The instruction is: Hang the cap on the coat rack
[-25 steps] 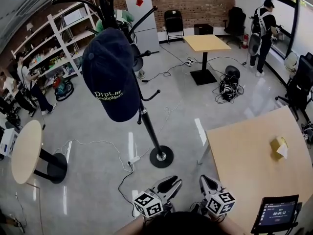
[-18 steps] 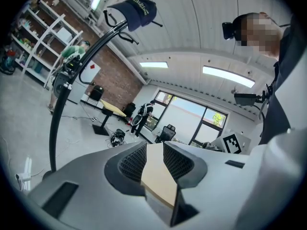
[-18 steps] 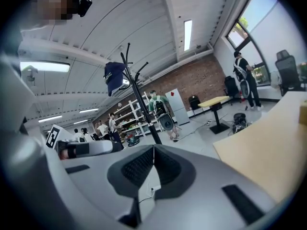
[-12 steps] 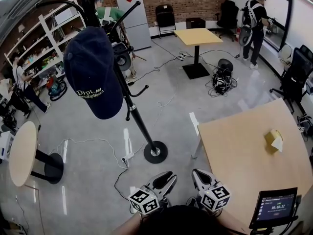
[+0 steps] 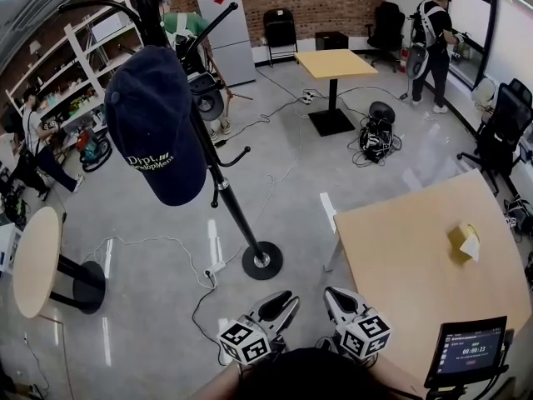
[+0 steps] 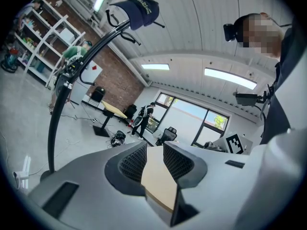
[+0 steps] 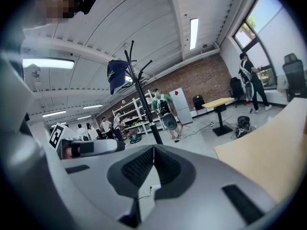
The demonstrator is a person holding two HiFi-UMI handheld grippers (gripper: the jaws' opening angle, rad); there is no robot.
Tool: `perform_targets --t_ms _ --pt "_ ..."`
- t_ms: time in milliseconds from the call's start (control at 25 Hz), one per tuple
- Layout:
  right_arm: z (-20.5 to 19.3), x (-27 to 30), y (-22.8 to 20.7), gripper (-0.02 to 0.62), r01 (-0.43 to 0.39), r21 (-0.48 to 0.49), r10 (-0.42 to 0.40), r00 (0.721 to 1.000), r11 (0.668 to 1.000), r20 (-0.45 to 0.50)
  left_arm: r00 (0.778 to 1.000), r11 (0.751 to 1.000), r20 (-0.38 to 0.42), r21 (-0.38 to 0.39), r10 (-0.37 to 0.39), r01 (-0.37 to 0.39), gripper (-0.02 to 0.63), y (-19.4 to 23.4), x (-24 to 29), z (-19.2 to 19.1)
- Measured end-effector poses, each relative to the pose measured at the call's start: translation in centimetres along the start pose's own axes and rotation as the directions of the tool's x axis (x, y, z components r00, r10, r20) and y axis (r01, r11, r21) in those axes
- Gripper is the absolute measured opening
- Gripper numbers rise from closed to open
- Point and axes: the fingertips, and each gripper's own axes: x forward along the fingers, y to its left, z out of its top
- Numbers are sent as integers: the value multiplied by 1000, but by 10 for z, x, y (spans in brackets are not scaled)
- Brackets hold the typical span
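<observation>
A dark blue cap [image 5: 158, 123] with pale lettering hangs on an upper hook of the black coat rack [image 5: 229, 198], whose round base [image 5: 261, 261] stands on the grey floor. Both grippers are low near my body, well short of the rack and apart from the cap. My left gripper [image 5: 279, 307] is open, with a gap between its pads and nothing in it. My right gripper [image 5: 337, 300] is shut and empty, its pads meeting at the tips. The left gripper view shows the cap [image 6: 139, 11] high above the left gripper [image 6: 154, 145]. The right gripper view shows the cap [image 7: 116, 74] beyond the right gripper [image 7: 153, 148].
A wooden table [image 5: 416, 257] at the right carries a yellow block [image 5: 466, 242] and a small screen [image 5: 470, 352]. A round table [image 5: 37, 261] stands at the left. Cables [image 5: 166, 244] trail over the floor. Shelves [image 5: 92, 57], another table [image 5: 336, 62] and people [image 5: 433, 32] are further off.
The head view has shifted, so the rack and cap now sit further left in it. The cap stays hung. Both grippers remain low near my body.
</observation>
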Motion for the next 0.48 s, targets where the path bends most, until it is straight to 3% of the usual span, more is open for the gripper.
perform_targets --t_ms 480 --pt "-2 2 7 5 -6 0 6 1000 1000 -23 1000 1000 -4 -15 0 0 106 -1 -4 1"
